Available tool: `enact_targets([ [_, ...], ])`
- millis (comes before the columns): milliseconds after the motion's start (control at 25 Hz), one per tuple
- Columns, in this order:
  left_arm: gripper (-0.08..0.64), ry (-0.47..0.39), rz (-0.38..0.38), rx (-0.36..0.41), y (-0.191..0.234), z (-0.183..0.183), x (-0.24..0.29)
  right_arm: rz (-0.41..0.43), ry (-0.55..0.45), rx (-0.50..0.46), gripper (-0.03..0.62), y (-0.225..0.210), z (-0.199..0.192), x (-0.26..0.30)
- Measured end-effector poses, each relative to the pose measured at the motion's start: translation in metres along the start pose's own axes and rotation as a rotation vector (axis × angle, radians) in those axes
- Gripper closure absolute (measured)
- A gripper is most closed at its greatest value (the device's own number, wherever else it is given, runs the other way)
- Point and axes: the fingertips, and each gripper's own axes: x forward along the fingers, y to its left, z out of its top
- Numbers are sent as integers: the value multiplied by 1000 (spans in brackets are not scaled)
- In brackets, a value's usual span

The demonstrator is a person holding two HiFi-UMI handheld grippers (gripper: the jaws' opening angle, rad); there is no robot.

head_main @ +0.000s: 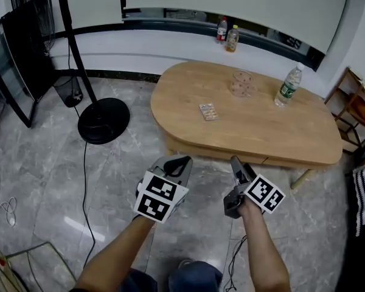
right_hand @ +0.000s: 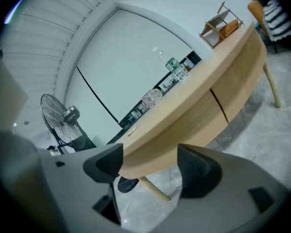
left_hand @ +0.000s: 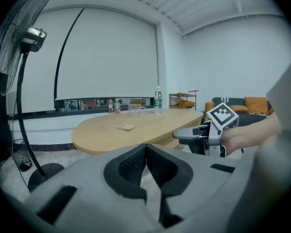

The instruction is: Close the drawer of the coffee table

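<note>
The table (head_main: 249, 117) stands in the upper right of the head view, and its long near edge faces the person. In the right gripper view a dark seam (right_hand: 219, 106) crosses the table's side band, right of the middle of the frame. I take it for one edge of the drawer, but I cannot tell on which side of it the drawer lies. The band looks flush there and nothing sticks out, so I judge the drawer is closed or almost closed.

Both grippers hang in the lower middle of the head view, near the table's edge and not touching it. The left gripper (left_hand: 146, 152) has its pads pressed together with nothing between them, which makes a blunt tip good for pushing. The right gripper (right_hand: 148, 161) has its jaws apart and holds nothing. Between them only the table's underside and the floor show.
</note>
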Motion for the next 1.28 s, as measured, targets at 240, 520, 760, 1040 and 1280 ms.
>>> enact_targets([
  [240, 558, 19, 3, -23, 2, 83, -44, -36, 71, -109, 290, 67, 59, -45],
  [520, 558, 62, 3, -39, -4, 208, -85, -22, 126, -229, 391, 166, 174, -89],
  [760, 558, 87, 9, -23, -16, 316, -115, 33, 142, -327, 432, 257, 264, -121],
  [1040, 558, 49, 54, -24, -17, 402, -151, 87, 124, -451, 482, 336, 326, -148],
  [1280, 558, 11, 72, -4, -10, 440, -185, 85, 91, -554, 505, 378, 345, -171],
])
